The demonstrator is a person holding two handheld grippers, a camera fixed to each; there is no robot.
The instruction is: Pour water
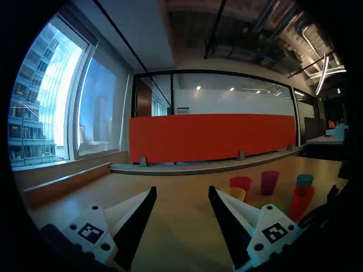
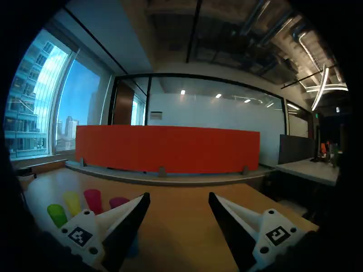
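Holding my left gripper (image 1: 182, 189) over the wooden table (image 1: 181, 231), I have its fingers spread wide, with nothing between them and nothing touching them. The cups stand in a cluster ahead and to its right. A red cup (image 1: 240, 182), a purple cup (image 1: 269, 182) and a teal cup (image 1: 304, 180) are at the back. An orange cup (image 1: 301, 202) and a yellow cup (image 1: 236, 194) are nearer, the yellow one just past my right fingertip. My right gripper (image 2: 179, 196) is just as wide open and empty. In the right gripper view a green cup (image 2: 57, 215) sits far left, with the yellow, red and purple ones in a row beside my left finger. An orange partition (image 1: 213, 136) runs along the table's far edge.
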